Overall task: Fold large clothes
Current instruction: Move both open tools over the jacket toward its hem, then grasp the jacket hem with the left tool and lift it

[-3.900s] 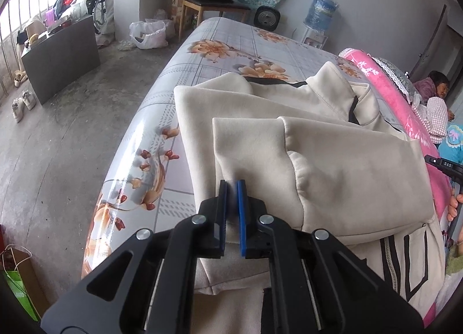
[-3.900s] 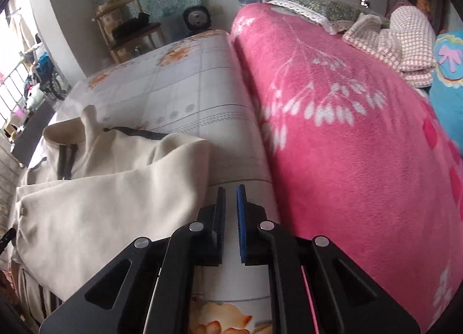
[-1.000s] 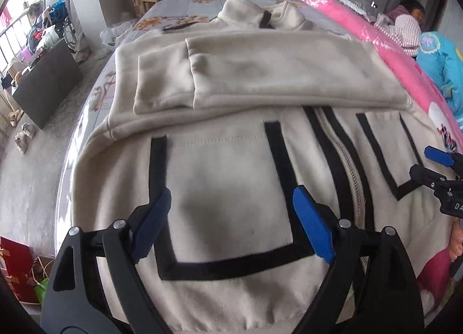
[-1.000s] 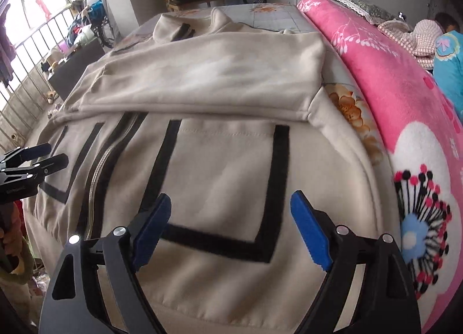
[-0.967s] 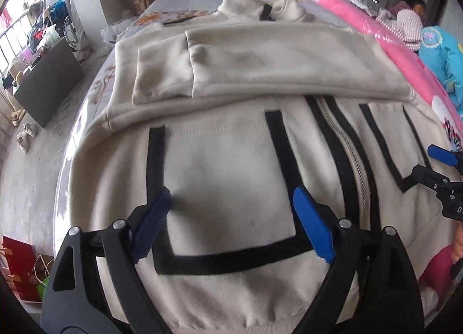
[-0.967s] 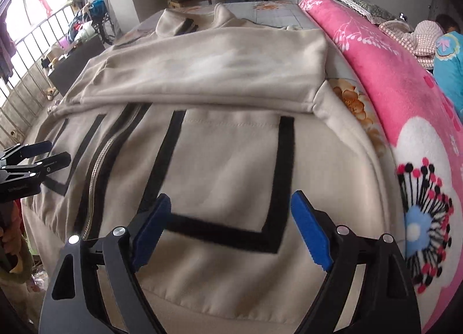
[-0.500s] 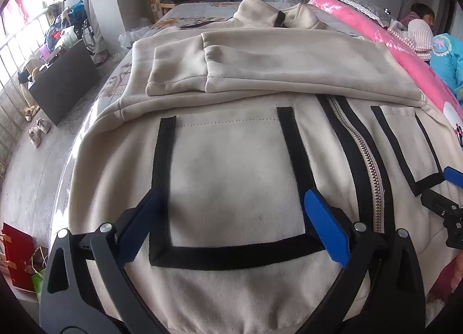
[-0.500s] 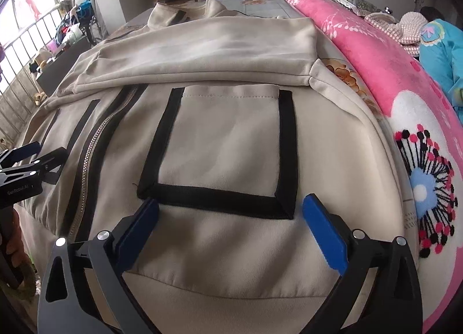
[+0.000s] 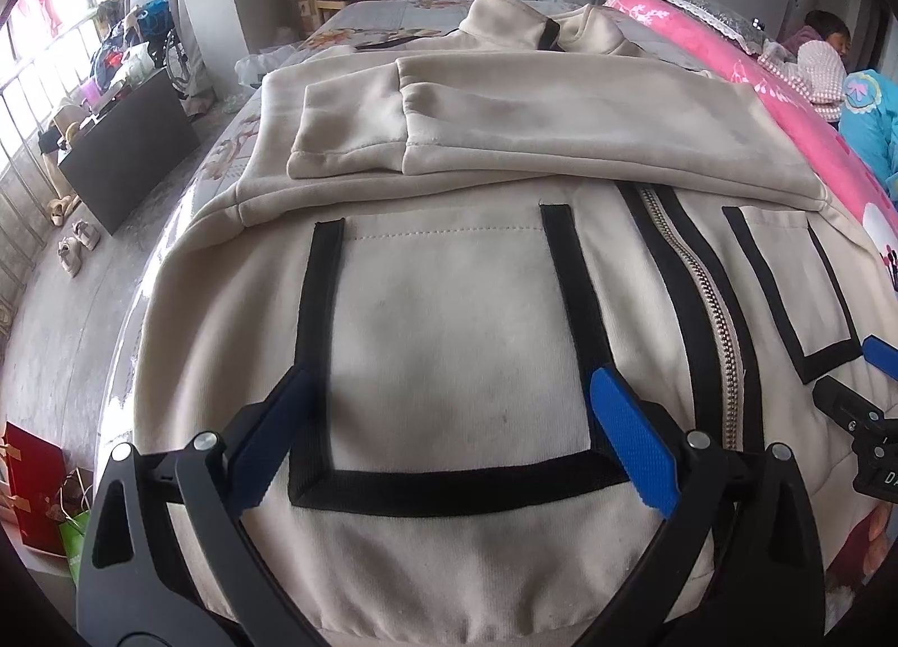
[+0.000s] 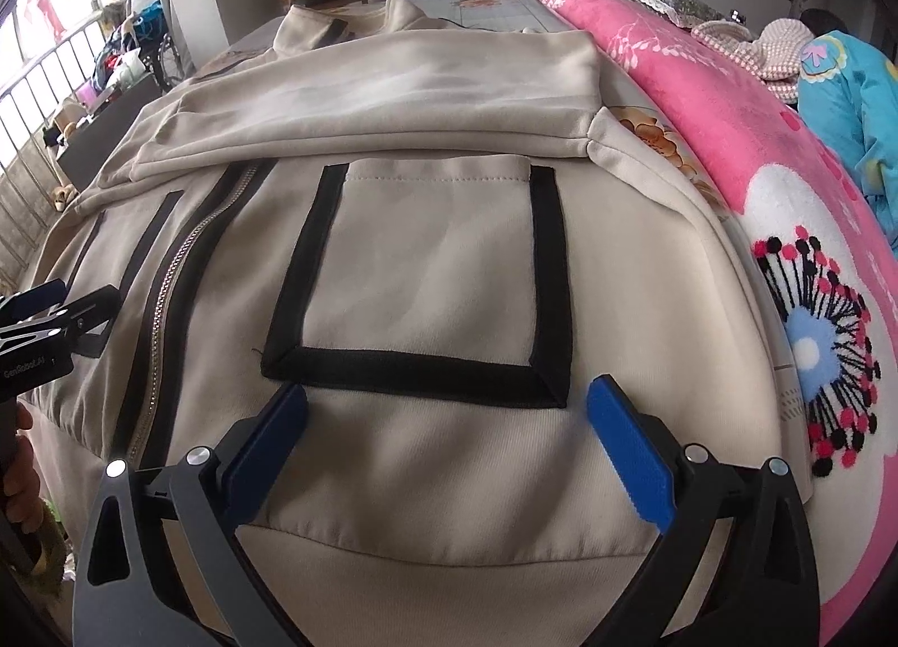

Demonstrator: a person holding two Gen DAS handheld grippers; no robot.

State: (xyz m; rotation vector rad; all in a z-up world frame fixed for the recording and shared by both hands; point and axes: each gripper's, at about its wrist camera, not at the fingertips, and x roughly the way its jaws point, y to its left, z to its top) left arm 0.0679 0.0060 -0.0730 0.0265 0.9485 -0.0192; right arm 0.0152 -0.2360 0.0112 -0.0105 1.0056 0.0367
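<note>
Bedroom, floral-print bed with a pink blanket along its right side. The cream jacket lies front up and flat on the bed, collar at the far end, hem nearest you, so its long axis runs straight away from both claws. Both sleeves are already folded across the chest.

Your left gripper hovers over the left pocket, your right gripper just short of the right pocket. Both spread fully wide after just opening out, nothing between the pads, only flat cloth below. The hem sits just under and behind each claw's tips, so each hand is equally near its own half. Judging from that, the next move is pinching the hem on both sides and carrying it up toward the collar.

Fabric looks like soft, thick fleece, matte, with ribbed hem band. Black tape outlines the square pockets, and a metal zipper runs down the centre between black strips. Expect it to drape heavy and sag mid-span.
</note>
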